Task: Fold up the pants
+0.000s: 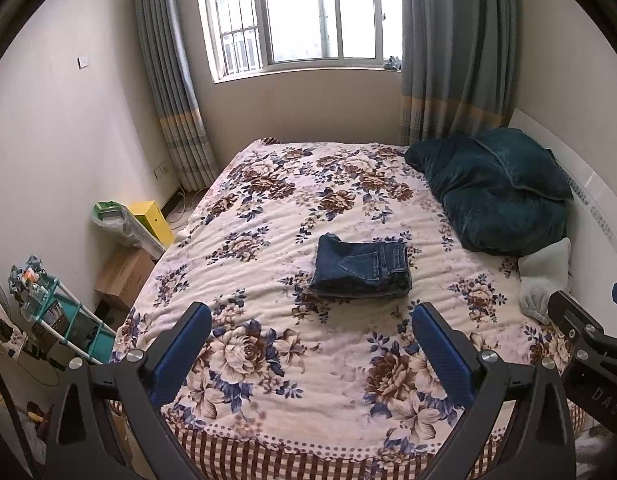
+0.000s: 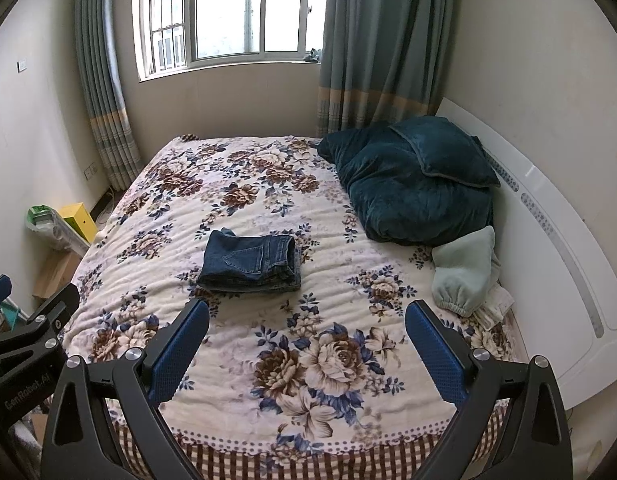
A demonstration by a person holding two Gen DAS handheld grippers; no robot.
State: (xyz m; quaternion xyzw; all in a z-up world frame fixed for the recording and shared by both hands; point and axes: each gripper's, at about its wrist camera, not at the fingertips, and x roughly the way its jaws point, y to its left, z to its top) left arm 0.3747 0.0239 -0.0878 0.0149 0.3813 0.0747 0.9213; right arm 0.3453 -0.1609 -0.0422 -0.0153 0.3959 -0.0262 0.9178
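At the centre of both frames, the pants (image 1: 362,270) lie folded into a compact rectangular stack of dark blue denim, one back pocket facing up. The stack rests on the floral bedspread (image 1: 268,208) of the bed, near its middle, clear of every other item.

Below the stack, at the bottom of the left wrist view, the left tongs (image 1: 312,324) stand wide open, blue-padded fingers (image 1: 180,350) well apart, holding nothing and raised above the bedspread. The right tongs (image 2: 306,320) show the same state in the right wrist view: wide open, empty, short of the pants. Each tool appears at the edge of the other's view, the right one at lower right, the left one at lower left.

To the right of the pants, a dark teal pillow pile (image 1: 496,188) sits against the white headboard (image 2: 548,248). A pale green garment (image 2: 466,272) lies just below the pile.

Upper centre holds a window (image 1: 296,16) flanked by grey-green curtains (image 1: 168,80). Lower left of the frame, beside the bed, stand a yellow box (image 1: 154,220), a cardboard box (image 1: 124,276) and a teal rack (image 1: 64,320).
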